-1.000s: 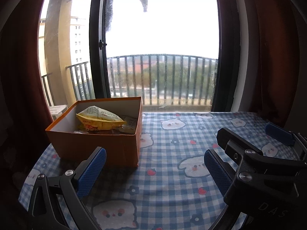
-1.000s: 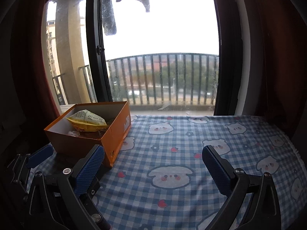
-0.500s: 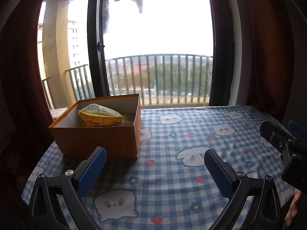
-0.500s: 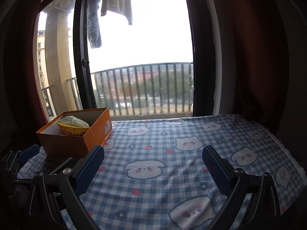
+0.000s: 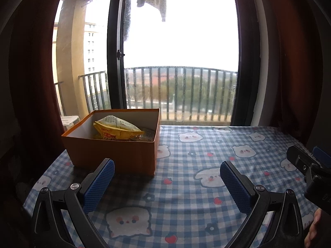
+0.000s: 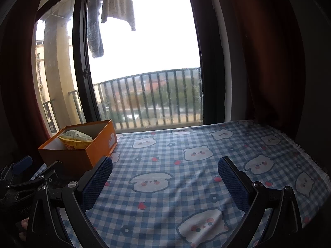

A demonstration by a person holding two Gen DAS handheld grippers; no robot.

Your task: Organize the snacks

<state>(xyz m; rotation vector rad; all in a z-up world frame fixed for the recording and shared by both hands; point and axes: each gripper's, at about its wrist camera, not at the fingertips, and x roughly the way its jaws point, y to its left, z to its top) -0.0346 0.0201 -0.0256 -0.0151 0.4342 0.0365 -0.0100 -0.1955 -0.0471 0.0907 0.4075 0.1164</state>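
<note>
Take the box (image 5: 115,150) as your landmark. It sits on the tablecloth (image 5: 186,186) at the far left part of the table, close to the window (image 5: 180,62) behind it. Inside the box you have a snack bag (image 5: 118,129) lying on top of other packets, toward the box's near left side. Your left gripper (image 5: 165,188) hangs just in front of the box, its left finger near the box's front wall. Your right gripper (image 6: 164,183) is in front and to the right of the box, above the cloth. Behind the box, past the window, runs the balcony railing (image 5: 182,91); laundry (image 6: 118,4) hangs above and behind it.
</note>
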